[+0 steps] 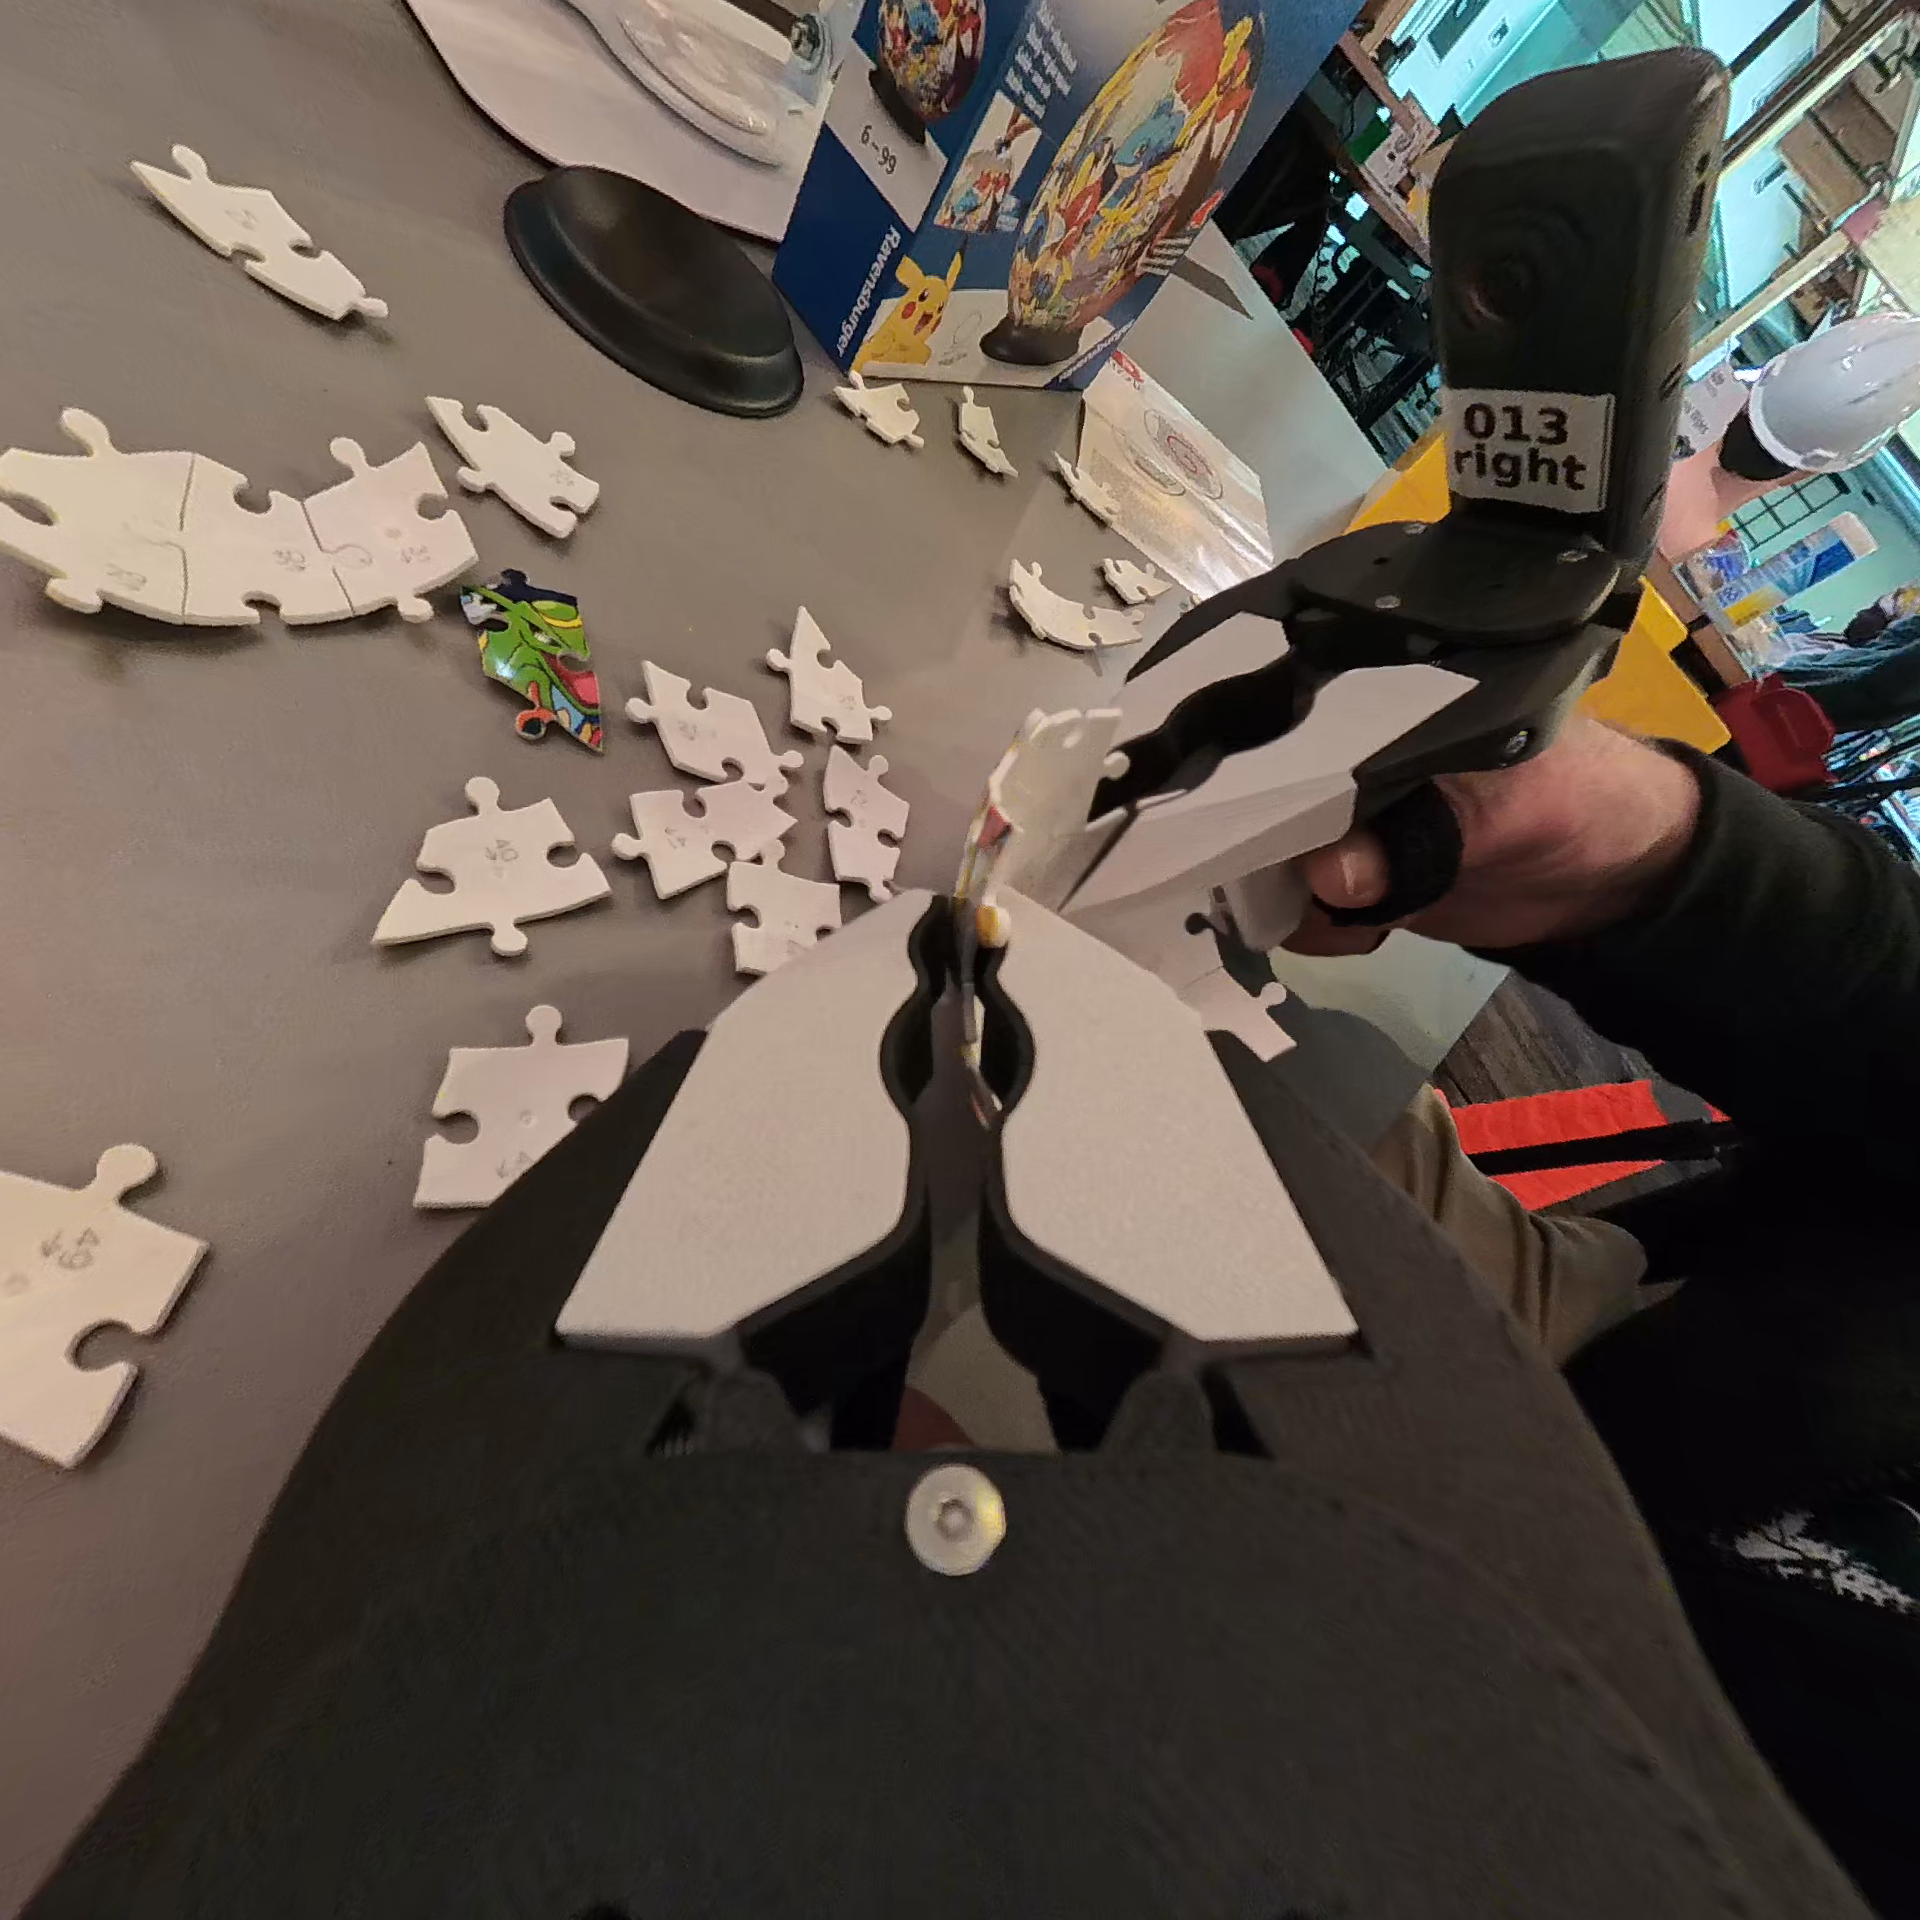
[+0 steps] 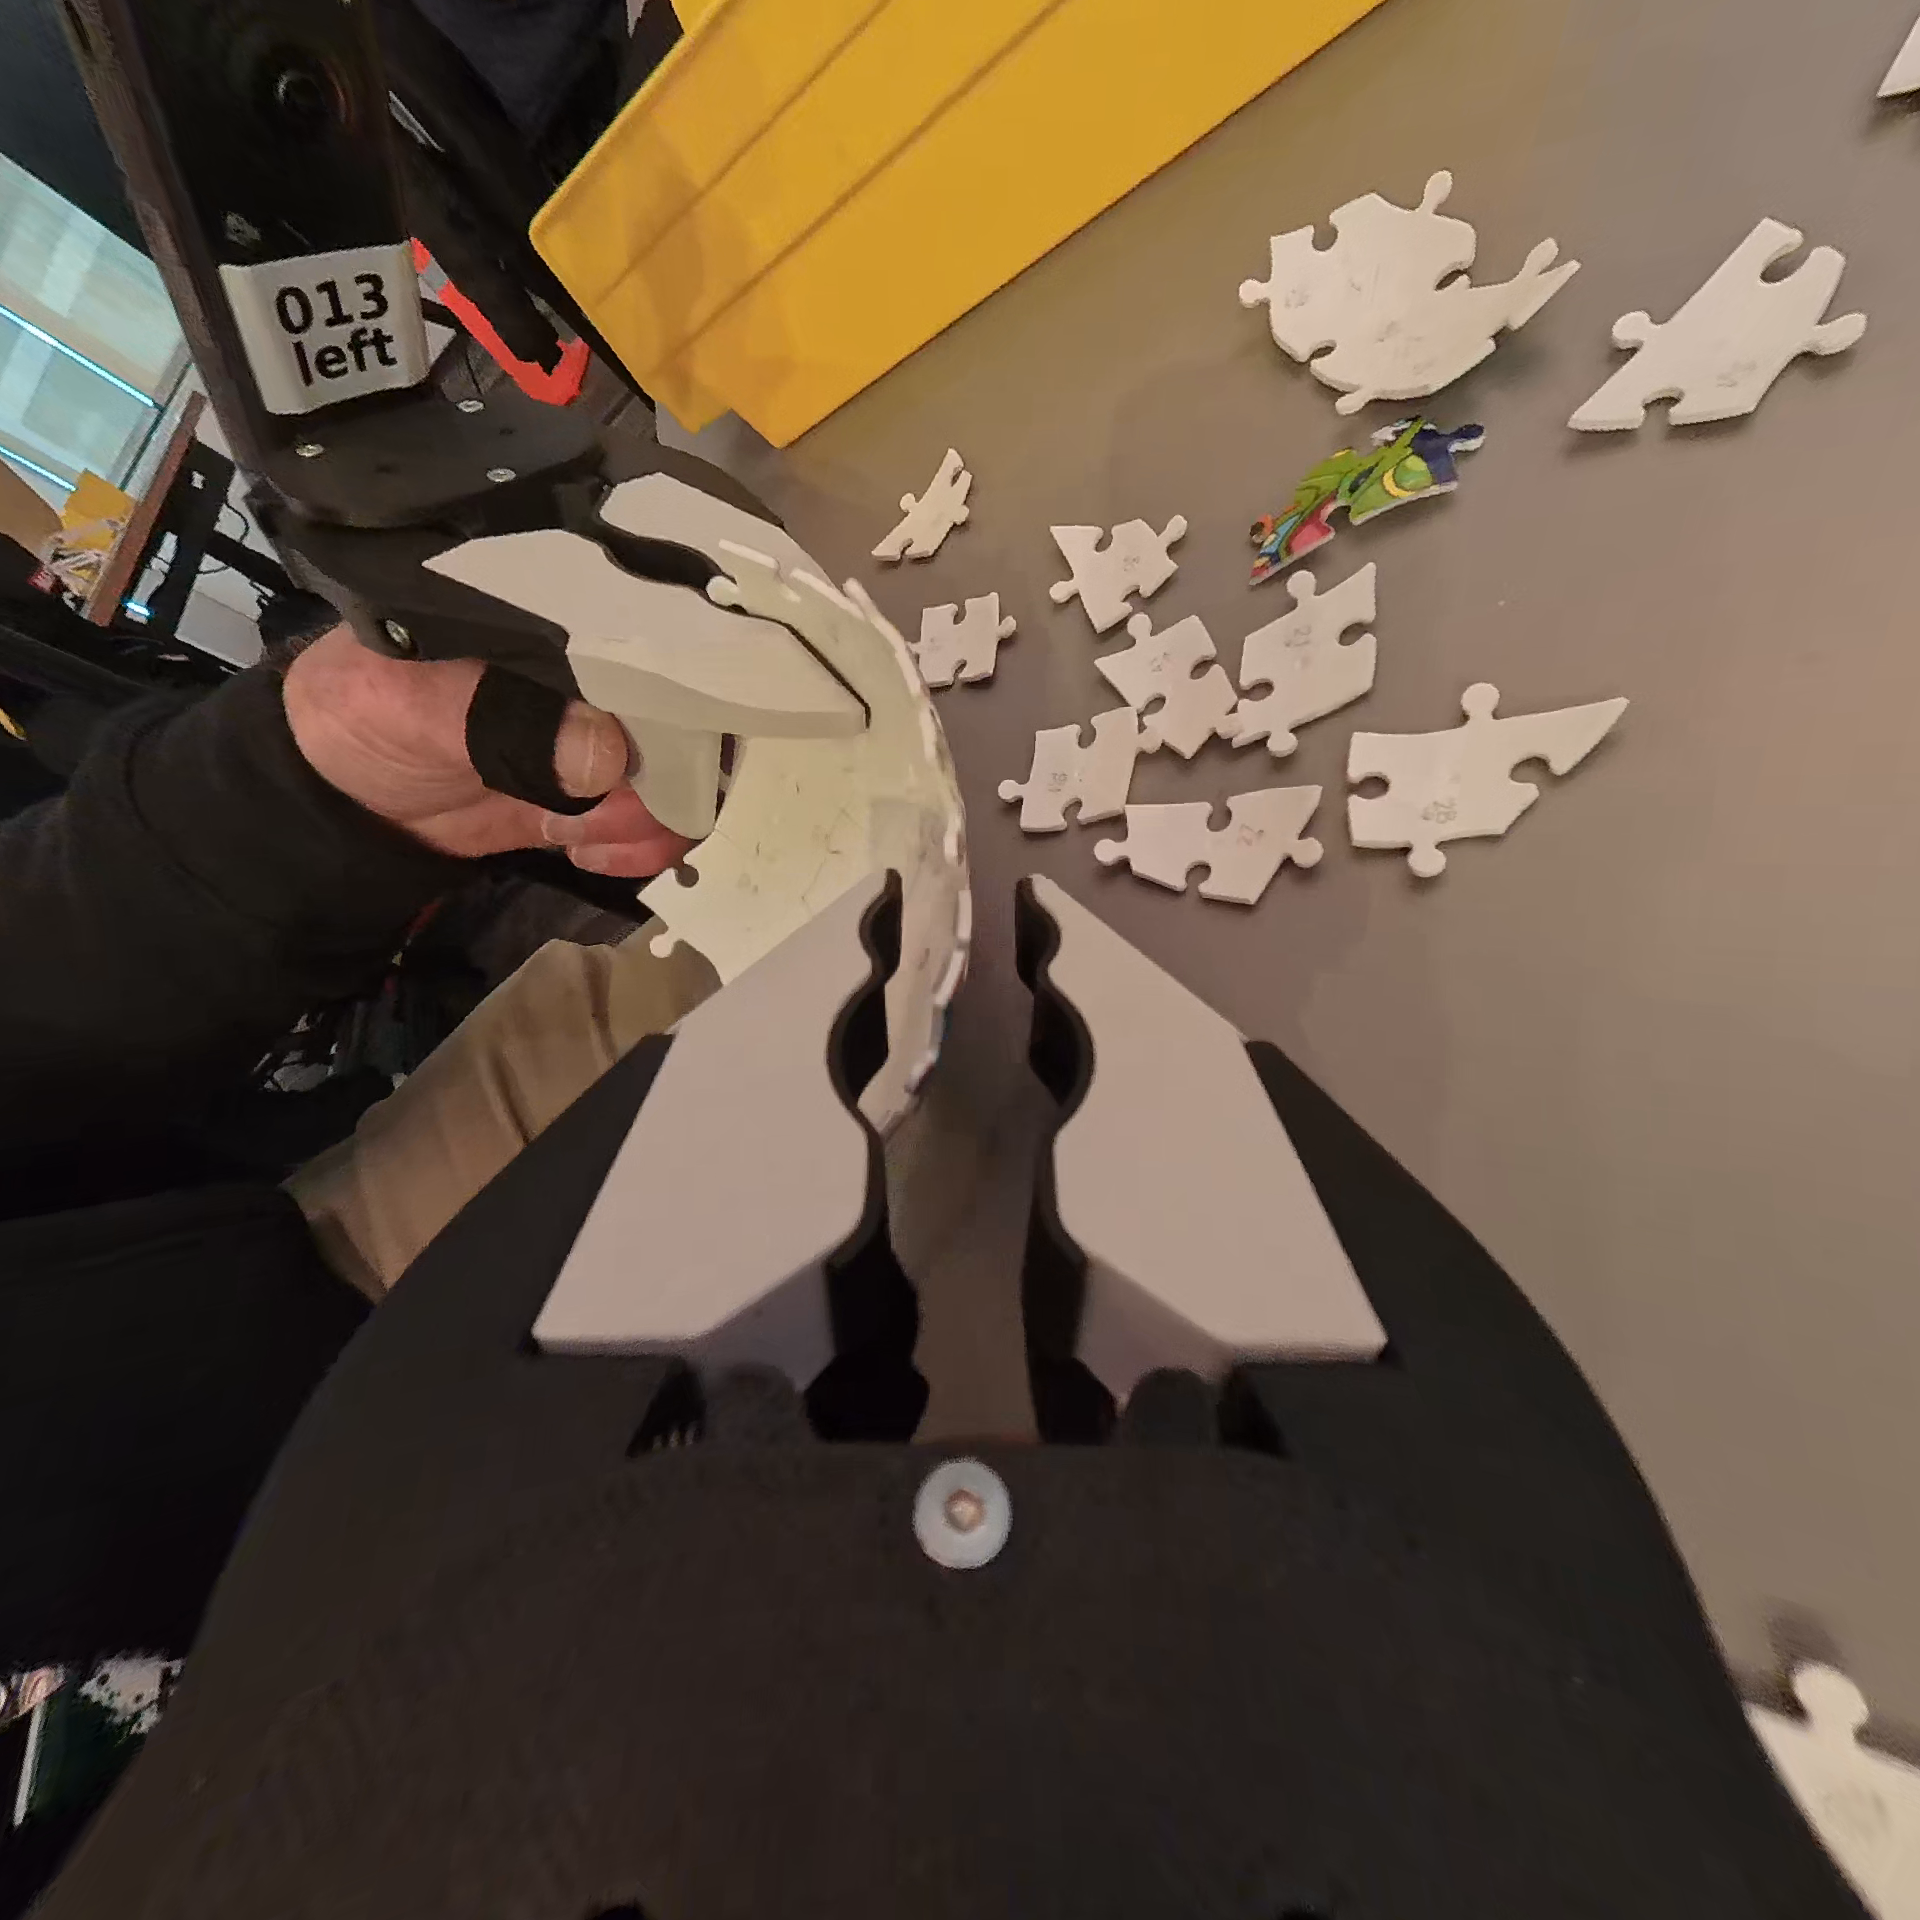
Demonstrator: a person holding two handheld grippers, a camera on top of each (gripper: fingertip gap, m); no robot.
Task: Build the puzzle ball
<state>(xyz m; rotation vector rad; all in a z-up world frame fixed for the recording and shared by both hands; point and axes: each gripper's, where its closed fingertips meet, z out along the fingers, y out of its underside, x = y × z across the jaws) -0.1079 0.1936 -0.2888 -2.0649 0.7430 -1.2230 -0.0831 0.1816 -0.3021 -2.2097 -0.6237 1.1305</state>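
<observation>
A curved, partly built section of the puzzle ball is held in the air, white inner side toward the right wrist camera. My left gripper is shut on its rim, seen edge-on between the fingers; it also shows in the right wrist view. My right gripper is open, with the section's edge in the gap, close against the left finger. It also shows in the left wrist view, jaws around the section. Several loose white pieces lie face down on the grey table.
One colourful piece lies face up among the white ones. A joined strip of three pieces sits at the left. A black stand and the puzzle box are at the back. A yellow bin stands on the table. The left gripper's tips are roughly 4 centimetres from the right gripper's. Between my left fingertips and the colourful piece there is roughly 10 centimetres. The right camera catches it too, in the right wrist view.
</observation>
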